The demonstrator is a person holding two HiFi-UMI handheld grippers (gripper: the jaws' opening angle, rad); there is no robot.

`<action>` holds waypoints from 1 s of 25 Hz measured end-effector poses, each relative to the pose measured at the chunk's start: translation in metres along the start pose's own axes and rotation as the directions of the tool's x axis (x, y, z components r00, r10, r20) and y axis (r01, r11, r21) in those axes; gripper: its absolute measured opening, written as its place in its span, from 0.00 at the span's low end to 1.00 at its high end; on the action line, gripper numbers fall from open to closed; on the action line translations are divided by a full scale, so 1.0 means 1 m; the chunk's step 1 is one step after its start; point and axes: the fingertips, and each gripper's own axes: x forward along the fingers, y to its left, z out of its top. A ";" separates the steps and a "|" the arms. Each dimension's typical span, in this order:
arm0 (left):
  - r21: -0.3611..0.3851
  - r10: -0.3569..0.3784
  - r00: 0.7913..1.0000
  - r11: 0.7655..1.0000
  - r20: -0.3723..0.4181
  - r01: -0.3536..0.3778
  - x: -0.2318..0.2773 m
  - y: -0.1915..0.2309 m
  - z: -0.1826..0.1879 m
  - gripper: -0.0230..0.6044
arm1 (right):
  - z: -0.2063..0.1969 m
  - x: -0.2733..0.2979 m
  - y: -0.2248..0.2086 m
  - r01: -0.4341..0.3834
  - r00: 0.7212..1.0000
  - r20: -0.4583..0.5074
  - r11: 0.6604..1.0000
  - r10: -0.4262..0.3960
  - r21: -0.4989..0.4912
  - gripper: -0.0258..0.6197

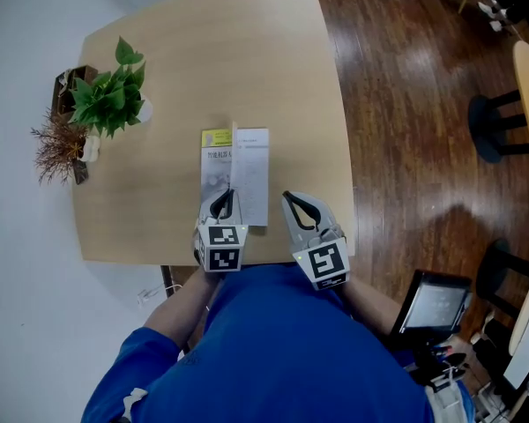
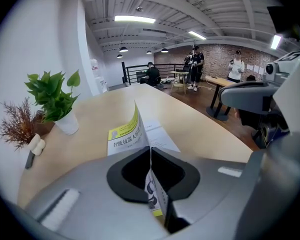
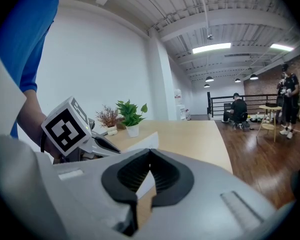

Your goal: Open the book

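The book [image 1: 251, 176] lies on the pale wooden table [image 1: 159, 192], close to its near edge and just in front of us, with its long side running away from us. Its cover [image 1: 217, 152], white with a yellow band at the far end, is lifted steeply off the pages. It hinges along the book's left side, so that a white printed page [image 1: 252, 161] lies bare to its right. Our left gripper [image 1: 227, 198] is clamped on the near end of that cover. In the left gripper view the sheet runs straight up between the two black pads [image 2: 127, 171], which press on it from either side. Our right gripper [image 1: 287, 197] sits just beside the book's near right corner, over the table's front edge, with a strip of bare wood between it and the page. Its jaw tips meet and nothing is caught between them; only table and a bit of the book show through the oval gap behind the tips. Each gripper carries its marker cube [image 1: 222, 247] at the back, next to our blue sleeves [image 1: 273, 351]. At the table's far left corner stand a green potted plant [image 1: 110, 95] in a white pot and a brown dried sprig [image 1: 55, 146]. To the right, dark wooden floor [image 1: 406, 104] holds a black stool [image 1: 495, 126] and, nearer us, a small screen [image 1: 435, 305].
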 end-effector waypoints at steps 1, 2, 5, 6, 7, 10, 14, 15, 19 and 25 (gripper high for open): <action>-0.008 0.001 1.000 1.000 0.008 -0.001 -0.002 0.003 0.001 0.06 | 0.001 0.001 0.002 -0.001 1.000 0.002 1.000 0.001 -0.002 0.04; -0.016 0.003 1.000 1.000 0.016 -0.003 -0.004 0.006 0.001 0.06 | 0.002 0.002 0.004 -0.001 1.000 0.004 1.000 0.001 -0.004 0.04; -0.039 0.007 0.999 0.999 0.035 -0.006 -0.011 0.015 0.003 0.06 | 0.007 0.006 0.010 0.001 1.000 0.012 1.000 -0.001 -0.007 0.04; -0.046 0.008 0.999 0.999 0.041 -0.006 -0.013 0.018 0.003 0.06 | 0.008 0.006 0.012 0.002 1.000 0.015 1.000 -0.002 -0.009 0.04; -0.053 0.009 0.999 0.999 0.046 -0.006 -0.015 0.020 0.003 0.06 | 0.010 0.007 0.014 0.002 1.000 0.017 1.000 -0.002 -0.013 0.04; -0.072 0.011 0.998 0.997 0.061 -0.006 -0.022 0.027 0.005 0.06 | 0.014 0.007 0.020 0.001 1.000 0.018 1.000 0.000 -0.026 0.04; -0.096 -0.001 0.996 0.995 0.088 0.009 -0.031 0.035 0.006 0.06 | 0.020 0.008 0.030 0.002 1.000 0.023 0.999 -0.001 -0.039 0.04; -0.104 -0.005 0.996 0.994 0.093 0.015 -0.033 0.038 0.006 0.06 | 0.022 0.008 0.032 0.002 1.000 0.026 0.999 -0.001 -0.042 0.04; -0.132 -0.009 0.994 0.991 0.110 0.023 -0.042 0.051 0.005 0.06 | 0.028 0.009 0.042 0.000 0.999 0.034 0.998 0.001 -0.056 0.04; -0.166 -0.019 0.991 0.985 0.132 0.041 -0.051 0.067 0.005 0.06 | 0.034 0.012 0.056 -0.002 0.999 0.038 0.997 0.005 -0.075 0.04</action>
